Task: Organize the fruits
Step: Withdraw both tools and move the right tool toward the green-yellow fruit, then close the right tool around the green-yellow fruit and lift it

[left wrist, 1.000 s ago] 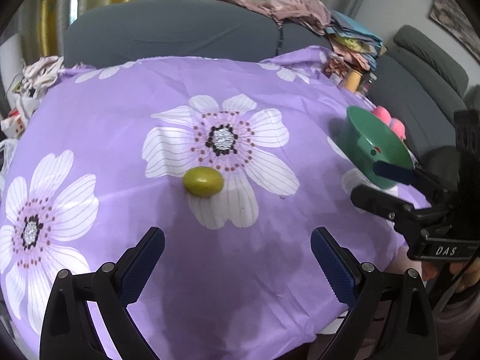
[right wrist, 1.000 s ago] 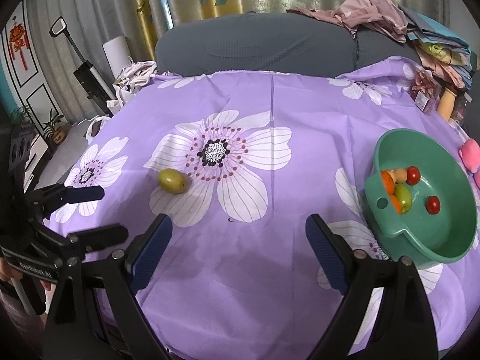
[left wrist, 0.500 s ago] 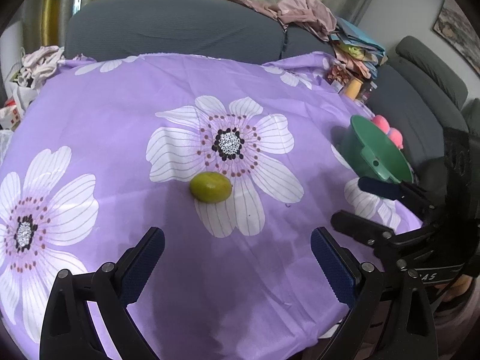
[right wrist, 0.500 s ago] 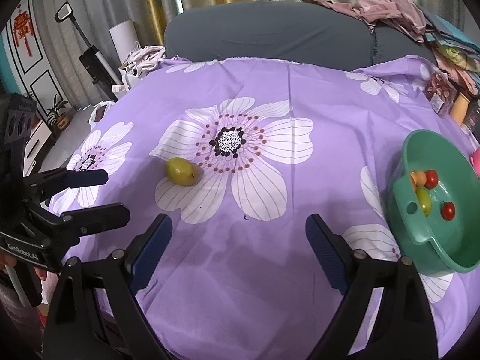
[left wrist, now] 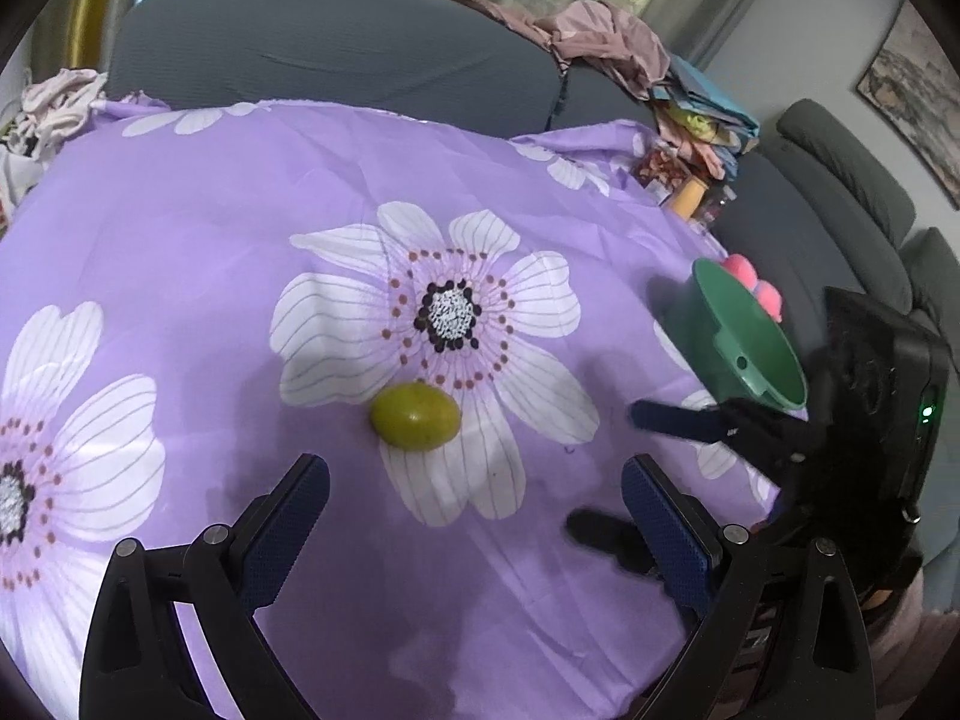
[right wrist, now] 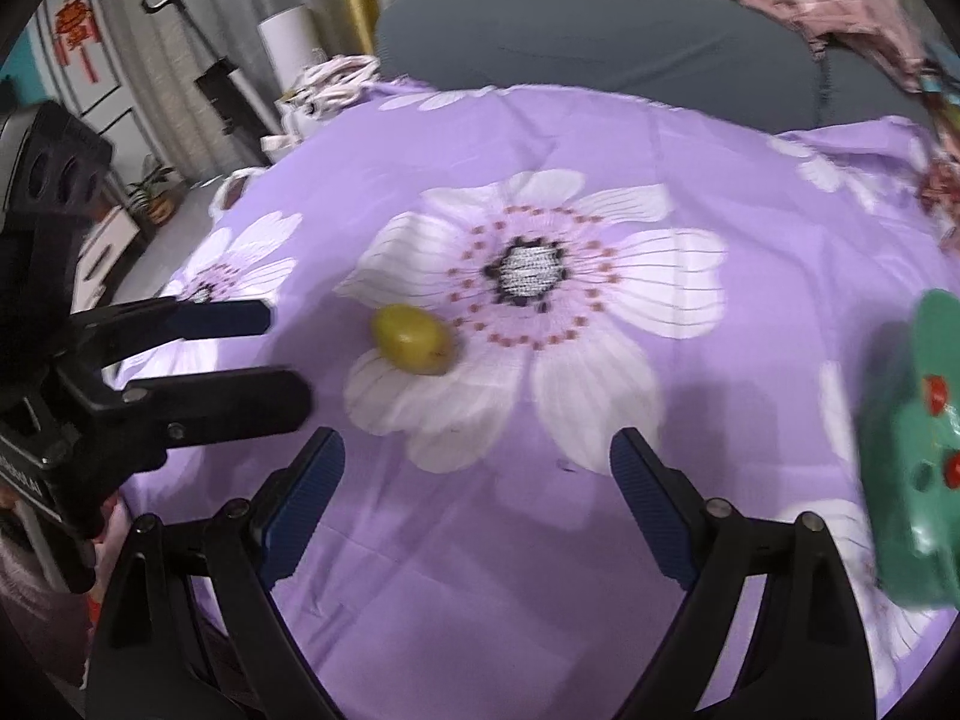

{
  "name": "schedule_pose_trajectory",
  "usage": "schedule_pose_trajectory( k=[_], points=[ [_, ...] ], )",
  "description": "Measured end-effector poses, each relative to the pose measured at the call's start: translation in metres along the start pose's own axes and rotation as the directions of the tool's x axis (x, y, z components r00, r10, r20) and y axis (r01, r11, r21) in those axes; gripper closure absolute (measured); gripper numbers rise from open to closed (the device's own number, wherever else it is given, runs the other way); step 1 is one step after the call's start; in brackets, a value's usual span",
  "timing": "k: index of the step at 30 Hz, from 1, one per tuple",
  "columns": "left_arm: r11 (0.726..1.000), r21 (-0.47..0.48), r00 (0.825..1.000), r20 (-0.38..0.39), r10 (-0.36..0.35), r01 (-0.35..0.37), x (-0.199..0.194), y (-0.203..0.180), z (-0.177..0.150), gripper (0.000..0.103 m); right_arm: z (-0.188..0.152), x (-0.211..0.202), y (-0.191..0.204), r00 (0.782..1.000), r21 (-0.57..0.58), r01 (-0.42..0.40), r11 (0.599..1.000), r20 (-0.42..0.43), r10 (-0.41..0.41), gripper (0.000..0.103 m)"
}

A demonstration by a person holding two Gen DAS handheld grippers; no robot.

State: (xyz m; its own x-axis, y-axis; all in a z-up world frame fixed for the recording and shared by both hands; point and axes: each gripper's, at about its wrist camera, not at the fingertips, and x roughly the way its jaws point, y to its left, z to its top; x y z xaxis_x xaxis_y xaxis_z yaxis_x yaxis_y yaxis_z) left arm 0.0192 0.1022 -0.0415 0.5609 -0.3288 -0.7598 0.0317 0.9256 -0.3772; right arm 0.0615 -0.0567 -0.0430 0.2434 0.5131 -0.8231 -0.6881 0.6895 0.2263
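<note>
A green oval fruit point(left wrist: 415, 416) point(right wrist: 412, 339) lies on a white petal of the purple flowered cloth point(left wrist: 180, 228). My left gripper point(left wrist: 474, 474) stands open just short of it, with nothing between its fingers. My right gripper point(right wrist: 477, 444) is wide apart with its jaws closing a little and empty, the fruit ahead and to its left. Each gripper shows in the other's view: the right gripper point(left wrist: 605, 469) at the right, the left gripper point(right wrist: 285, 357) at the left. The green bowl point(left wrist: 744, 336) point(right wrist: 900, 480) at the right holds small red fruits point(right wrist: 935, 391).
A grey sofa point(left wrist: 336, 42) runs behind the table, with a pile of clothes point(left wrist: 606, 42) on its back. Pink round things point(left wrist: 762, 288) sit behind the bowl, and a jar point(left wrist: 690, 195) stands at the far right corner. A floor plant point(right wrist: 153, 192) is at the left.
Both grippers have moved down and closer to the green fruit. The right gripper swung left, so the bowl slid to the right edge of its view.
</note>
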Motion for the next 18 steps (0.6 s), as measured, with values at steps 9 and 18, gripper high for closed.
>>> schedule_pose_trajectory(
  k=[9,18],
  points=[
    [1.000,0.002,1.000,0.008,-0.024,0.024,0.005,0.015,0.011,0.005,0.023,0.048,0.006,0.993,-0.017,-0.104,0.994,-0.063,0.103,0.038],
    [0.998,0.017,0.998,0.005,-0.065,0.065,0.011,0.021,0.018,0.005,0.038,0.079,0.001,0.976,0.025,-0.185,0.982,-0.111,0.186,0.064]
  ],
)
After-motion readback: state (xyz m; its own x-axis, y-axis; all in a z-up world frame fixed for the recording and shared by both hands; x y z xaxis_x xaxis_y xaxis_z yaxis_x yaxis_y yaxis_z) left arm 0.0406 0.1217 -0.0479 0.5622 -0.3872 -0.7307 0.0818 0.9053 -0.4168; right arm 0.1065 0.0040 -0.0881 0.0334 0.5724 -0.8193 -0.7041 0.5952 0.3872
